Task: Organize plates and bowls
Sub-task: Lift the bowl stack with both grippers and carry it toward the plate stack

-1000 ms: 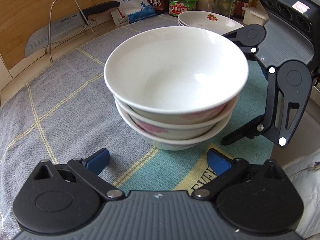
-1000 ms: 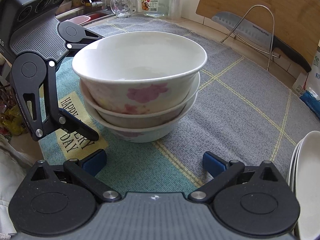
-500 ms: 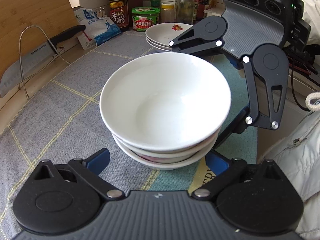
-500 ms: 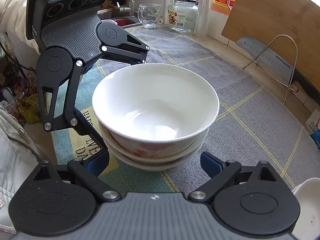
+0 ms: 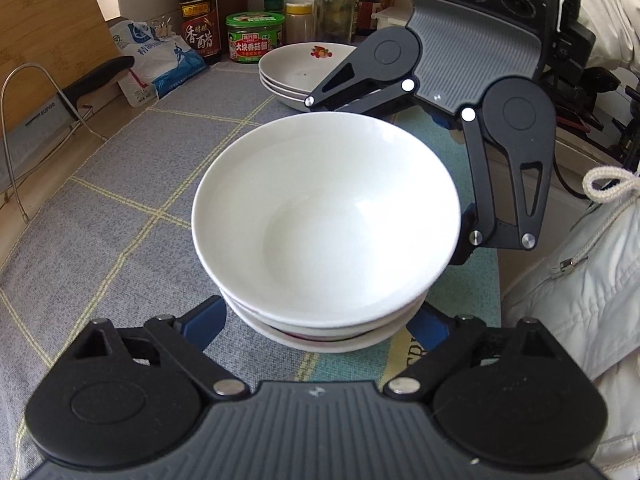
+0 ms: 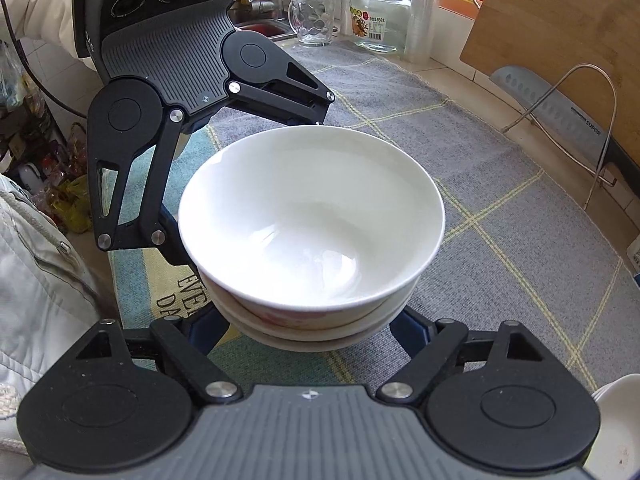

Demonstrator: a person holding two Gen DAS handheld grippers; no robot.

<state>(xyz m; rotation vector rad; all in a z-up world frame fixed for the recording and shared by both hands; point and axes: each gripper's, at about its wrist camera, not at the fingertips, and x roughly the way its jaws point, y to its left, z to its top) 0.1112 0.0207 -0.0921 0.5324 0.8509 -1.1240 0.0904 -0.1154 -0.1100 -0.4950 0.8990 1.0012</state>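
A stack of three white bowls [image 5: 326, 220] with pink flowers stands on the grey checked cloth [image 5: 120, 184]; it also shows in the right wrist view [image 6: 312, 216]. My left gripper [image 5: 320, 324] is open, its blue pads on either side of the stack's base. My right gripper [image 6: 310, 330] is open too and flanks the stack from the opposite side. Each gripper faces the other across the bowls. Whether the pads touch the bowls is hidden by the rims. A stack of white plates [image 5: 298, 70] sits behind at the back.
A bamboo cutting board [image 6: 560, 32] and a cleaver [image 6: 548, 108] lean on a wire rack. Bottles and jars [image 5: 224, 32] line the back wall. A glass mug [image 6: 312, 20] and a jar [image 6: 380, 16] stand near the sink. A plate rim [image 6: 616, 428] is close at right.
Both grippers have closed in on the bowl stack from opposite sides and risen to look down into it; their open pads now flank its base.
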